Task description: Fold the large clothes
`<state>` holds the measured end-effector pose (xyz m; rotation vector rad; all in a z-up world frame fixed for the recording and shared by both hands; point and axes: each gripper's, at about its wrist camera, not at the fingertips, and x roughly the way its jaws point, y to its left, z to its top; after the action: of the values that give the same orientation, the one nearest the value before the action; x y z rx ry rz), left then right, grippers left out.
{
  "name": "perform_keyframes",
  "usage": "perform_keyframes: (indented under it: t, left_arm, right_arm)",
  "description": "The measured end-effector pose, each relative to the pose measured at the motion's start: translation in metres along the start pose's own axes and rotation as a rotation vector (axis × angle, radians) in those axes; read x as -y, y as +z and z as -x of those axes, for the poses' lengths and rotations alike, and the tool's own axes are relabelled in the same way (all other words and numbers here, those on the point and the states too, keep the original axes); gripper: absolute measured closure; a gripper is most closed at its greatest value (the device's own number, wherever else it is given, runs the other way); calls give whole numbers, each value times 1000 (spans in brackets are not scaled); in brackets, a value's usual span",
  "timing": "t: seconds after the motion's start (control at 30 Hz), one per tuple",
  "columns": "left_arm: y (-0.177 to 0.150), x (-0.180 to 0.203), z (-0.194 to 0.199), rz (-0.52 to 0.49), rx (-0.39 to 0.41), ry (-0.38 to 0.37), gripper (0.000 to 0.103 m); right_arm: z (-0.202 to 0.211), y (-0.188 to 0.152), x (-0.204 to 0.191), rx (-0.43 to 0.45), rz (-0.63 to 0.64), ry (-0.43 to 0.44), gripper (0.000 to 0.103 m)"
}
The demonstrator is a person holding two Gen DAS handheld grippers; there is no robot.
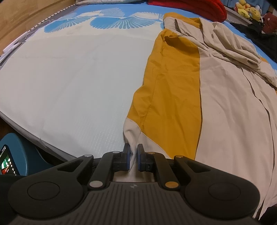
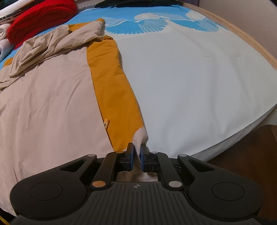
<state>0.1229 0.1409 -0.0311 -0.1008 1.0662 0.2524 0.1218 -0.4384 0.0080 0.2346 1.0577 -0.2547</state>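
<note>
A large beige and mustard jacket (image 1: 225, 107) lies spread on the bed, its hood bunched at the far end; it also shows in the right wrist view (image 2: 52, 103). My left gripper (image 1: 133, 152) is shut on the beige cuff of the jacket's left sleeve (image 1: 166, 97) at the near bed edge. My right gripper (image 2: 136, 154) is shut on the beige cuff of the other sleeve (image 2: 110, 83), also at the near edge. Both sleeves lie straight along the jacket's sides.
The bed has a white and blue patterned sheet (image 1: 69, 77), also seen in the right wrist view (image 2: 199, 77). A folded red knit (image 2: 41, 20) lies at the far end beside the hood. Plush toys (image 1: 247, 9) sit at the far right. A phone (image 1: 7, 161) rests on a blue stool.
</note>
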Motion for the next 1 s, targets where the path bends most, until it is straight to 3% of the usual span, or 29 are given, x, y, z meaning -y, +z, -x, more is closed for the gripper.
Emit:
perform_keyframes:
  t: [0.27,0.43,0.57,0.7,1.0]
  left_arm:
    - [-1,3,19,-18,54,-4,101]
    - [4,6,46,-27,112,-51,102]
    - [17,6,79,-52,164,-119,102]
    - [35,-6,111,-25,201,-215,103]
    - [40,-59,193,36,230,-443,103]
  right_arm:
    - [11,-1,-4,28,11,-5,100]
    - [34,1,-12,111,55,-2,101]
    - [61,8,-11,178,63,44,101]
    - [100,26,-2,258,40,151,101]
    - [180,39,30,346,-37,335,102]
